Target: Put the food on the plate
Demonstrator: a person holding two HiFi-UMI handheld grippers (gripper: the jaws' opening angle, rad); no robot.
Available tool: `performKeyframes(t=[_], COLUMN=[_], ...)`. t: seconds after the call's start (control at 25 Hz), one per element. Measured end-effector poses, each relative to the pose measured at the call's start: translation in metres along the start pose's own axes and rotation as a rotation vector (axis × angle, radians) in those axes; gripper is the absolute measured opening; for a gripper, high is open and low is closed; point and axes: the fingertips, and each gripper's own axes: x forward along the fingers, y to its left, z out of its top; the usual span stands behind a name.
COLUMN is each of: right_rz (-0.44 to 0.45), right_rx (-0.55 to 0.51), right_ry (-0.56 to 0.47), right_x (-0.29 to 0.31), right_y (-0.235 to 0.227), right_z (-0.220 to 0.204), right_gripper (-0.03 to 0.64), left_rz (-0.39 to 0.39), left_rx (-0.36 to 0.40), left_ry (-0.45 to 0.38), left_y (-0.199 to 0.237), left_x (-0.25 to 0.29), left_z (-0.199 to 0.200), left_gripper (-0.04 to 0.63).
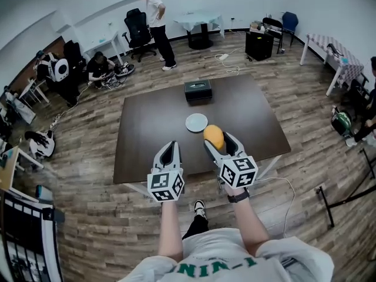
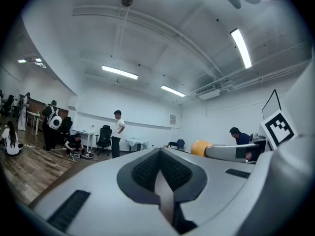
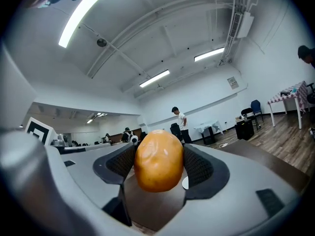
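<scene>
Open tabletop [image 1: 147, 148] all round the plate [image 1: 196, 122]; black box [image 1: 198, 90] near, beyond it.

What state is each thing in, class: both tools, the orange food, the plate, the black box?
Left tool: shut, empty.
Right tool: shut on the orange food.
Orange food: clamped between the jaws, not yet on the plate.
Plate: flat on the table, bare.
Black box: on the table, beyond the plate.

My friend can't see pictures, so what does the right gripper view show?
The right gripper has its grey jaws shut on a smooth, egg-shaped orange-yellow piece of food, held above a dark brown table. Far behind, a person in a white shirt stands in a big white room with long ceiling lights.
</scene>
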Motion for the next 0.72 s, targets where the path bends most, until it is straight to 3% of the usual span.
performKeyframes(t=[0.36,0.72], right_rz=[-0.003,-0.06], right_rx=[-0.045,-0.055], right_ry=[-0.022,-0.01], right_x=[0.131,0.229], right_y=[-0.027,-0.051], right_z=[0.036,0.03], right_gripper=[0.322,0.322], left_rz=[-0.035,-0.086], left_rx=[-0.027,-0.018], left_ry=[-0.074,-0.043], left_y=[0.075,0.145], left_x=[0.122,0.206], left_z=[0.032,0.02], left_gripper=[0.011,0.011])
